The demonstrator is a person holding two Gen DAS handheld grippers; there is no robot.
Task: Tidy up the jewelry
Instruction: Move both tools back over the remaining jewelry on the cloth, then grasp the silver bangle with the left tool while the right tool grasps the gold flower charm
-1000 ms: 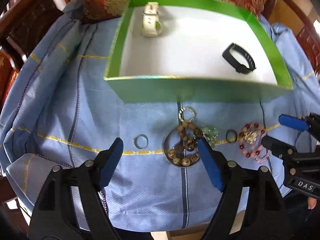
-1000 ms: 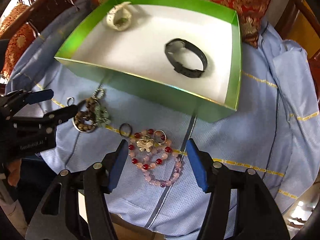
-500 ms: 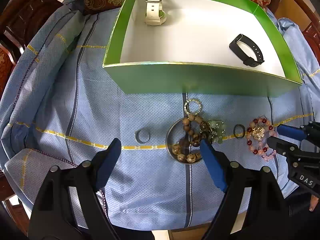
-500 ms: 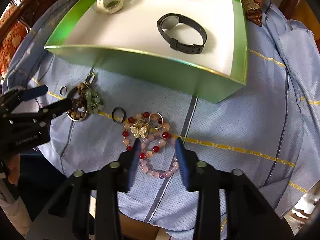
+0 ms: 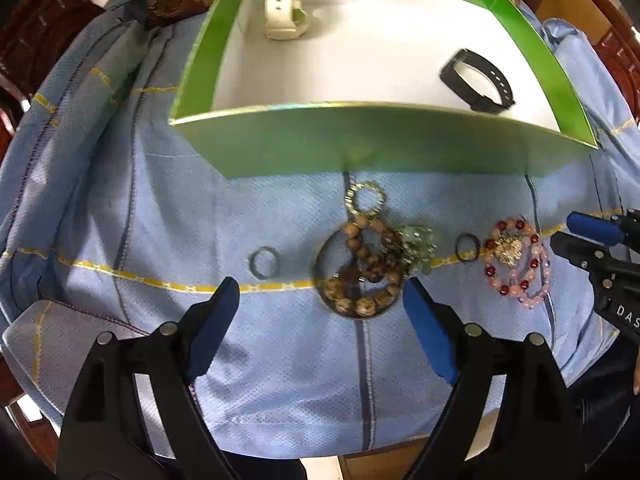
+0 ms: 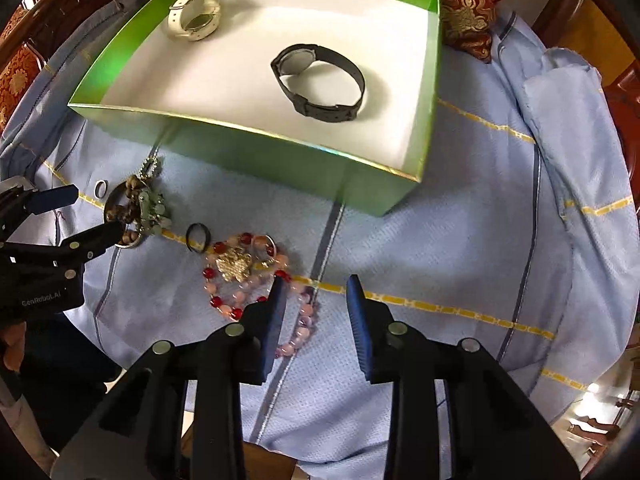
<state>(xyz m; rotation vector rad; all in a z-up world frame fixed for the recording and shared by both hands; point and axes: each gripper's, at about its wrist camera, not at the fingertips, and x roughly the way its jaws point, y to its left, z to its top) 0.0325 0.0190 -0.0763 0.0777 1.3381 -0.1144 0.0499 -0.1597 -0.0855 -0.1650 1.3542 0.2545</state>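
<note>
Right gripper (image 6: 316,300): jaws narrow, straddling the near-right loop of the pink and red bead bracelet (image 6: 218,303); strand against the left pad, right pad seemingly clear of it, so no firm grip to be seen. Left gripper (image 5: 320,292): jaws wide and opening, poised over the wooden bead bracelet (image 5: 362,304) inside its metal bangle (image 5: 320,280), pressing on nothing.

Likely troubles:
- Round, glossy beads rolling out of flat pads.
- Only one loop caught, the rest trailing and snagging the gold charm (image 6: 234,266) or dragging the black ring (image 6: 198,237) just to the left.
- Soft, dimpled blue cloth (image 6: 440,248) pinched along with the strand.
- Dangling beads catching the near wall of the green box (image 6: 248,148) on the way in.

Box: glossy card, white floor, already holding a black strap watch (image 6: 320,80) at right and a white one (image 6: 194,16) far left. Small silver ring (image 5: 264,263) alone at left.
</note>
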